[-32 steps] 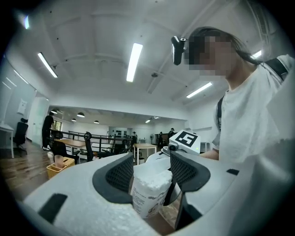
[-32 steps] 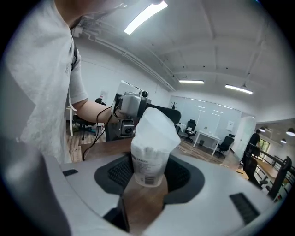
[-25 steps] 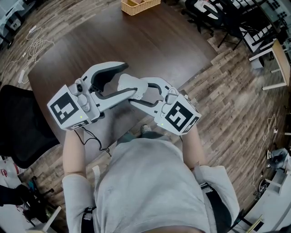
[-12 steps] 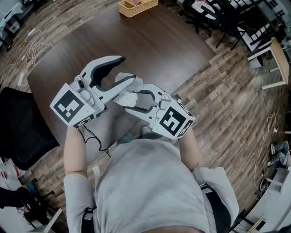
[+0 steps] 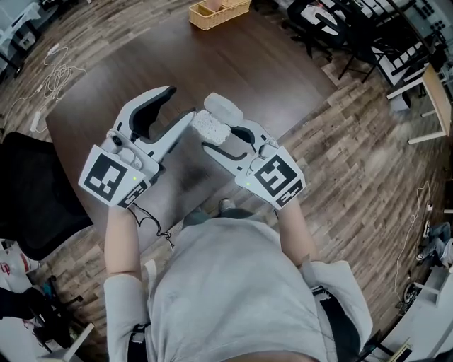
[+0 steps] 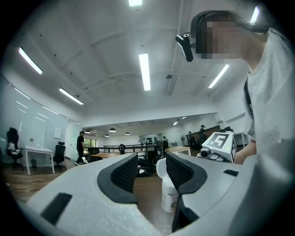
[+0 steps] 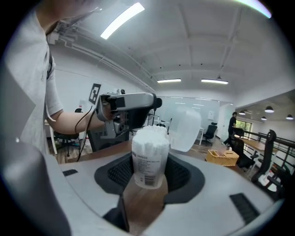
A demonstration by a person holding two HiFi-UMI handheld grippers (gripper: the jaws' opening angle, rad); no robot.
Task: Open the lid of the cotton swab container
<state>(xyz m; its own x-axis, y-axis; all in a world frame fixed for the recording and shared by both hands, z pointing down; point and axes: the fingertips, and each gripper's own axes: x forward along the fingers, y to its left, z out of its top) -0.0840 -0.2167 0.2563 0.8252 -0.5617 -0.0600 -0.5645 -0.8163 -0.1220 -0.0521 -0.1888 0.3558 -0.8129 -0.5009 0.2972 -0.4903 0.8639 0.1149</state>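
Lid flipped open, swab container held mid-frame.
Left gripper [image 5: 180, 104] is closing on nothing, its tip just left of the cotton swab container [image 5: 211, 127]. Right gripper [image 5: 218, 138] clamps the body upright, with the lid [image 5: 223, 107] hinged up-right.

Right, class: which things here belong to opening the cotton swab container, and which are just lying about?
Job in hand:
cotton swab container
lid, flipped open
right tool, gripping the container
left tool, jaws closing with nothing between them

Lying about:
wicker basket on the table
white cable on the floor
black chair
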